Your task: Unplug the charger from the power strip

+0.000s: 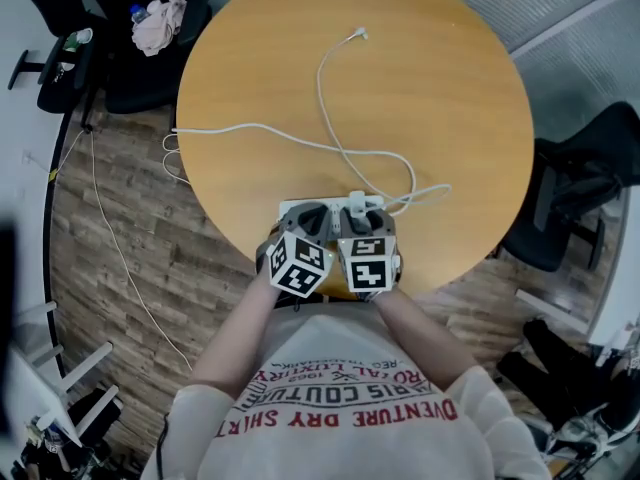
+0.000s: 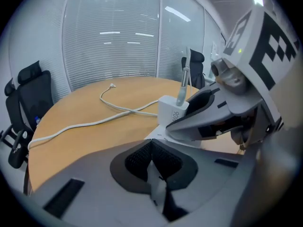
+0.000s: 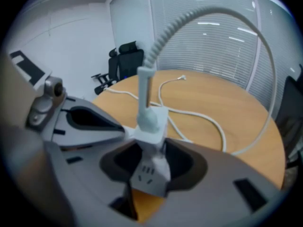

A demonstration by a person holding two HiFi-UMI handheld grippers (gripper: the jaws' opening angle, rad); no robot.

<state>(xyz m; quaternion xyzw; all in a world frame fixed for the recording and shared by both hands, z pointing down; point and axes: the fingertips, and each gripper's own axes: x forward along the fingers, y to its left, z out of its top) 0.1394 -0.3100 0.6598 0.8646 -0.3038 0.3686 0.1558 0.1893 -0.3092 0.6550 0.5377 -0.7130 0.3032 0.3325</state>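
charger (image 3: 152, 119): one; power strip (image 1: 291, 208): one

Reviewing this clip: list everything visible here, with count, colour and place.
table: 1, light wood, centre
power strip: 1, white, table's near edge
charger: 1, white, plugged into strip
cables: 2, white, crossing on table
office chairs: at least 2, black, around table
cloth: 1, pale, on far-left chair
bottle: 1, blue-capped, beside cloth
shirt: 1, white, red print, bottom
left tongs: 1, grey, shut, over strip's left end
right tongs: 1, grey, open around charger
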